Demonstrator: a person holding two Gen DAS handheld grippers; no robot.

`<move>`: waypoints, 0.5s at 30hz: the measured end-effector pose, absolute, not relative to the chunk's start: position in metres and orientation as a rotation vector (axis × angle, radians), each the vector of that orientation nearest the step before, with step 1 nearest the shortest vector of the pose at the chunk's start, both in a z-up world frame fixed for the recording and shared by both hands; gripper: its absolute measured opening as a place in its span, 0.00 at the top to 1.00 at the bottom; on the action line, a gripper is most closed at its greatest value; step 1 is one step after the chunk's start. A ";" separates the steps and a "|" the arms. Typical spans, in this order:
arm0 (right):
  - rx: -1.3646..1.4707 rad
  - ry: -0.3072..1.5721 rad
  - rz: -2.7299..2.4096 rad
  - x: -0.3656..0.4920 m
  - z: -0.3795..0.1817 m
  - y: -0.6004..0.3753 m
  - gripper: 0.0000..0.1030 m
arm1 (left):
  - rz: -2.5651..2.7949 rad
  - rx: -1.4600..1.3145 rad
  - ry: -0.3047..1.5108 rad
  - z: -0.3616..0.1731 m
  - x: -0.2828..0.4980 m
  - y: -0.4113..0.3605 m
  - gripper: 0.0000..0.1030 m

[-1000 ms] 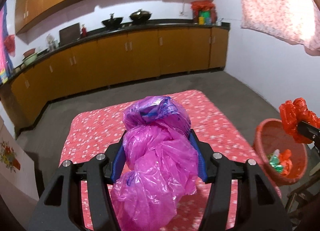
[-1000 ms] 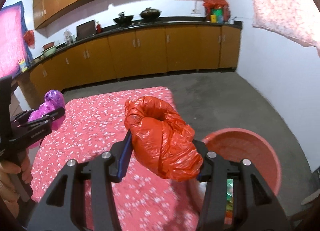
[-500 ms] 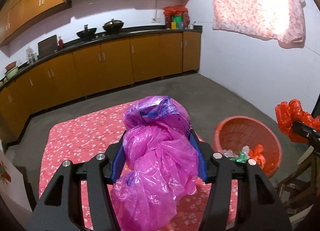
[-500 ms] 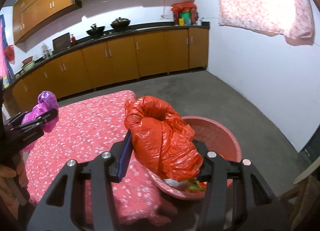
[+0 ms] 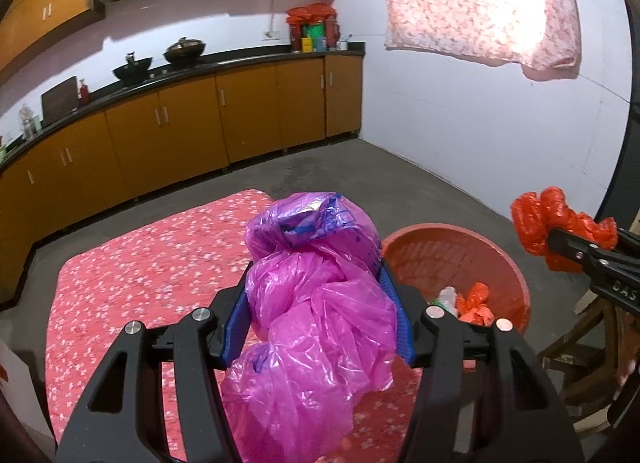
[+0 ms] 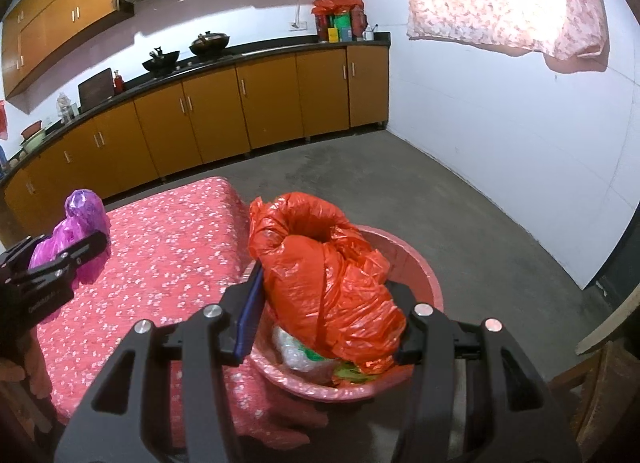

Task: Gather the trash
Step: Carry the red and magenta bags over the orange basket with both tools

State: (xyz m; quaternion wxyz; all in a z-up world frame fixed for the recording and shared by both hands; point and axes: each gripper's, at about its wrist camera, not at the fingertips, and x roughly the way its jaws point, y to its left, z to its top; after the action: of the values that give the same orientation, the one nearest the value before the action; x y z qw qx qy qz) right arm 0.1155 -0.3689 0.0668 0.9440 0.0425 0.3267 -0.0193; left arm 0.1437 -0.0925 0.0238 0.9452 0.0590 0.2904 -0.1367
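My left gripper (image 5: 316, 299) is shut on a crumpled magenta plastic bag (image 5: 316, 303), held over the right part of the red flowered table (image 5: 132, 275). My right gripper (image 6: 326, 295) is shut on a crumpled orange-red plastic bag (image 6: 324, 275), held above a red basin (image 6: 424, 279) beside the table. The basin (image 5: 452, 255) holds some trash: an orange scrap (image 5: 476, 303) and green-white wrappers (image 6: 304, 351). In the left wrist view the right gripper (image 5: 560, 231) with its orange-red bag (image 5: 536, 219) shows at the right edge. In the right wrist view the left gripper (image 6: 72, 247) with the magenta bag (image 6: 80, 219) shows at the left.
Brown kitchen cabinets (image 5: 192, 131) with a black counter run along the far wall, with woks (image 5: 184, 51) on top. A flowered cloth (image 5: 480, 3) hangs over the bright window. A wooden chair (image 5: 580, 351) stands at the right of the basin. Grey concrete floor (image 6: 460, 199) lies beyond.
Both grippers have swung to the right with their bags. The red basin has come toward the middle of both views, and the orange-red bag is now over it.
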 end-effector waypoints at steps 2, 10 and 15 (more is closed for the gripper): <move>0.089 0.672 -0.044 0.120 0.063 -0.374 0.52 | -0.295 0.119 0.596 0.022 0.146 -0.102 0.44; 0.111 0.690 -0.061 0.135 0.051 -0.386 0.52 | -0.356 0.126 0.612 0.010 0.153 -0.128 0.44; 0.130 0.697 -0.070 0.144 0.043 -0.394 0.52 | -0.396 0.124 0.624 0.001 0.160 -0.146 0.44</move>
State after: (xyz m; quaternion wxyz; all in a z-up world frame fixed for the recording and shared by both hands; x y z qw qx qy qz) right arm 0.1443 -0.3943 0.0429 0.9372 0.0634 0.3414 -0.0344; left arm 0.1602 -0.1460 0.0009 0.9306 0.0604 0.3048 -0.1935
